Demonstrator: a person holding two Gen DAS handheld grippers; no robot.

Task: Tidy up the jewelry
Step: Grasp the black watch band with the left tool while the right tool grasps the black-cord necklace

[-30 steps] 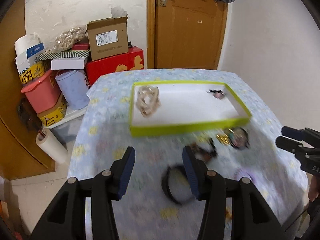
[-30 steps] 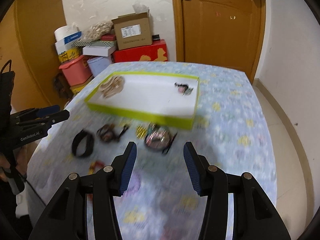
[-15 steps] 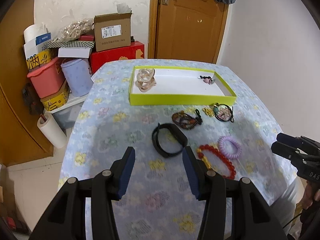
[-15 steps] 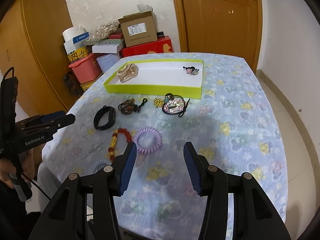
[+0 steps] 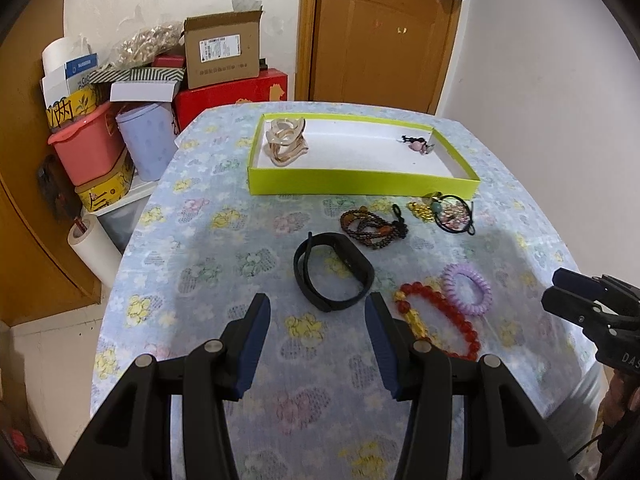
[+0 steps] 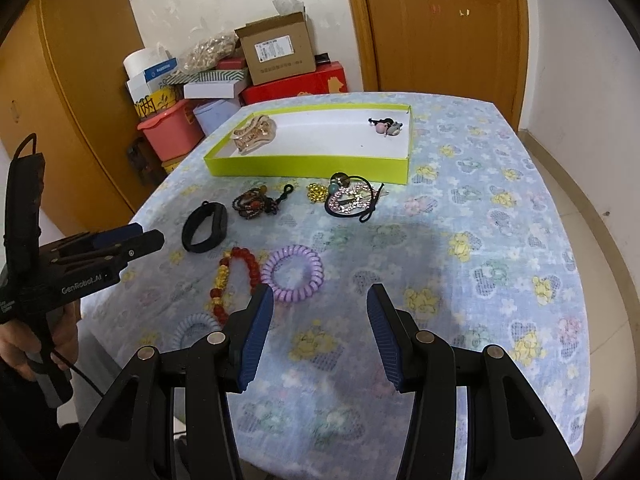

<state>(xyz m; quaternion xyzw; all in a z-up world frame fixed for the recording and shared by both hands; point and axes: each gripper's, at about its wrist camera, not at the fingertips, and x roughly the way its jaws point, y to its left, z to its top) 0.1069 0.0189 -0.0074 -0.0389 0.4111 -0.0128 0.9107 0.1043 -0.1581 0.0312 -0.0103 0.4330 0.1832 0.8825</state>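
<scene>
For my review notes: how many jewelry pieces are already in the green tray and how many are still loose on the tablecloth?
In the green tray: 2, the beige hair claw and the small pink piece.
Loose on the tablecloth: 7, counting the pale blue coil tie by the near edge.
Total: 9.

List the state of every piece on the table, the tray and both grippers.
Tray: open, holds two pieces.
Beige hair claw: in tray.
Black band: on cloth, outside tray.
Red bead bracelet: on cloth.
Purple coil tie: on cloth.
Left gripper: open, empty.
Right gripper: open, empty.
</scene>
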